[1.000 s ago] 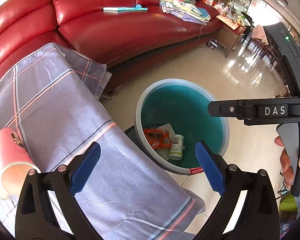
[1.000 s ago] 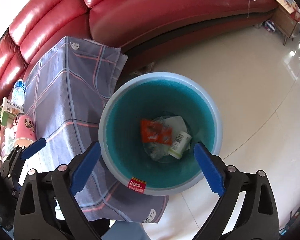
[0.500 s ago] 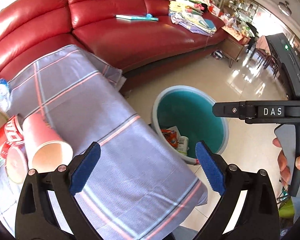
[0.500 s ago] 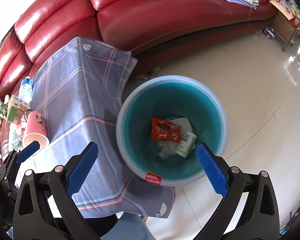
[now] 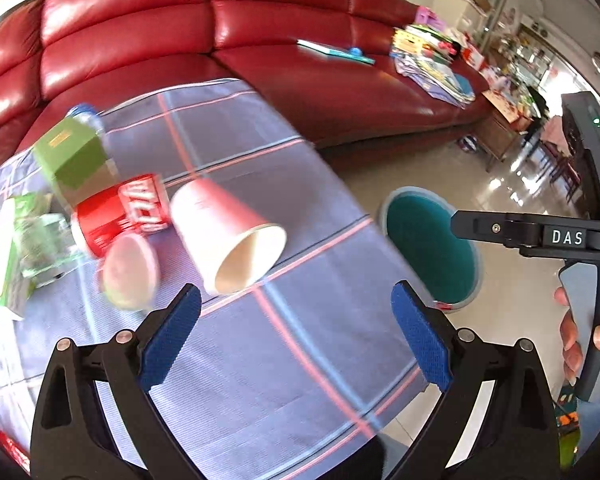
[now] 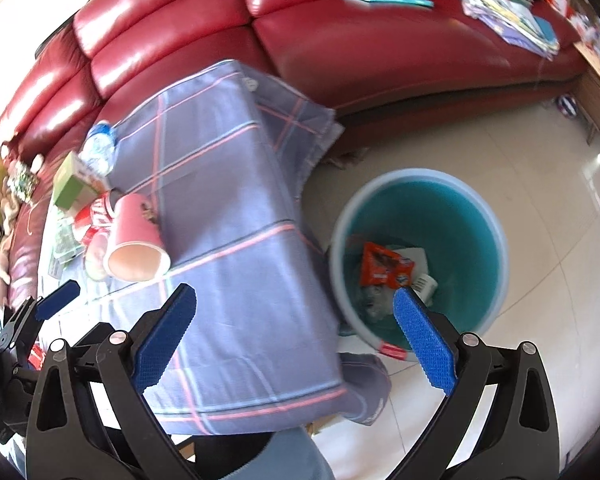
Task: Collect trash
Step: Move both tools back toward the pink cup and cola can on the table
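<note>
A teal bin (image 6: 420,248) stands on the floor right of the table; it holds an orange wrapper (image 6: 384,266) and a small white bottle (image 6: 426,282). The bin also shows in the left wrist view (image 5: 430,246). On the plaid-clothed table (image 5: 260,360) lie a pink paper cup (image 5: 228,236) on its side, a red can (image 5: 120,216), a green box (image 5: 72,156) and a pink lid (image 5: 128,272). My left gripper (image 5: 296,334) is open and empty, just short of the cup. My right gripper (image 6: 296,330) is open and empty above the table's edge and the bin.
A red leather sofa (image 5: 260,40) runs behind the table, with a book (image 5: 336,52) and a pile of papers (image 5: 432,68) on it. A green packet (image 5: 24,248) lies at the table's left. Tiled floor (image 6: 540,184) surrounds the bin.
Both grippers have swung left, away from the bin and toward the table. The cup, can and box have come into the left wrist view. Both stay open and empty.
</note>
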`<state>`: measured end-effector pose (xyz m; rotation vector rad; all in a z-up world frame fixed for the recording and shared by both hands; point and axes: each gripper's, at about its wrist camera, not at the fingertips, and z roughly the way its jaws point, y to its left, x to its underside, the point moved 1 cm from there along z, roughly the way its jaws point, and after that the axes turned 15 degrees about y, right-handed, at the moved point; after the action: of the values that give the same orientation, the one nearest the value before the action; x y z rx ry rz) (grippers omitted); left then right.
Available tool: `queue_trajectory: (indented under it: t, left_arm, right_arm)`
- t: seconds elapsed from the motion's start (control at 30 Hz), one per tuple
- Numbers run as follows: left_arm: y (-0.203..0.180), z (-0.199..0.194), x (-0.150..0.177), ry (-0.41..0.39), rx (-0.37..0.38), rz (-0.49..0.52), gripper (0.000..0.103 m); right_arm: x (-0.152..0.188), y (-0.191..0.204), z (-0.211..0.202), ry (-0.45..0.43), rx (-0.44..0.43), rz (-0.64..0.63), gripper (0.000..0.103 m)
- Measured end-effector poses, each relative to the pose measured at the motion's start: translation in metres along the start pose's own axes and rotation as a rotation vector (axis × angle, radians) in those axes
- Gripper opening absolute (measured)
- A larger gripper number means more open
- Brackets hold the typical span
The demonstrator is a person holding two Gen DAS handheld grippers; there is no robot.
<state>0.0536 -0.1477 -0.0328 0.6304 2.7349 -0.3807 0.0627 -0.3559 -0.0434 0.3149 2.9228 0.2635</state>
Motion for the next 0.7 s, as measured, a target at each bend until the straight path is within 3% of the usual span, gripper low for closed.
queue_trajectory:
  t: [0.7]
  left_arm:
    - [0.140,-0.025,0.031,-0.038,-0.060,-0.238,0.092]
  right_arm:
    - [-0.032,0.136,0.033,0.057,0.029,-0.196,0.099]
